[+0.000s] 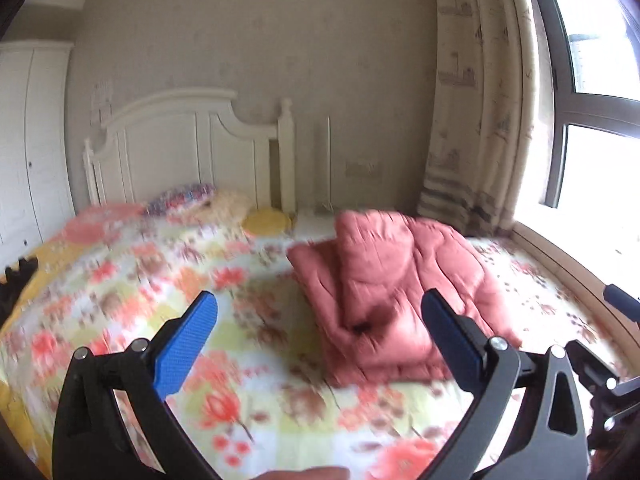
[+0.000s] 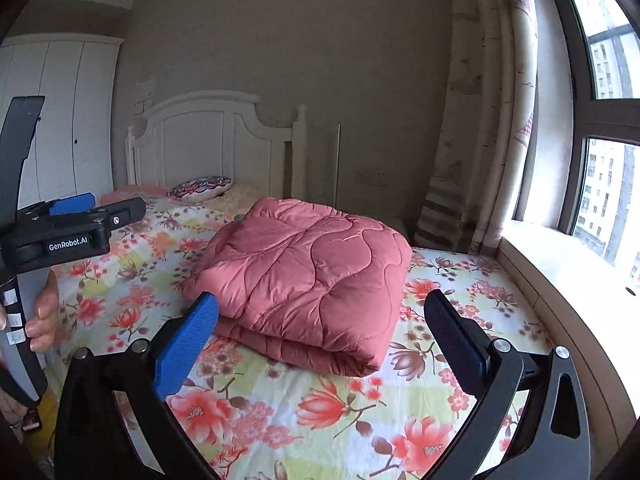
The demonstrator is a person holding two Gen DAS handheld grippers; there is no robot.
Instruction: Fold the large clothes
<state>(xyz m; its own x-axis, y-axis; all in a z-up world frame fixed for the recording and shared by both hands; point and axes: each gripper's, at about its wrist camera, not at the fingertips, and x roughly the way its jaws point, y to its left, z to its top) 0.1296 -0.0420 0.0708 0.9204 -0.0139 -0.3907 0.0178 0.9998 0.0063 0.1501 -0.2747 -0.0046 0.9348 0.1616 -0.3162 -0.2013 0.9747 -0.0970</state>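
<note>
A pink quilted comforter (image 2: pixel 308 280) lies folded in a thick bundle on the floral bed sheet (image 2: pixel 320 412). It also shows, blurred, in the left wrist view (image 1: pixel 400 288). My right gripper (image 2: pixel 320 308) is open and empty, held above the sheet just in front of the bundle. My left gripper (image 1: pixel 320 308) is open and empty, held above the bed to the left of the bundle. The left gripper also shows at the left edge of the right wrist view (image 2: pixel 72 220), held in a hand.
A white headboard (image 2: pixel 212 140) and a patterned pillow (image 2: pixel 200 188) are at the far end of the bed. A white wardrobe (image 2: pixel 60 120) stands at the left. A curtain (image 2: pixel 480 120), window (image 2: pixel 608 180) and sill (image 2: pixel 560 264) run along the right.
</note>
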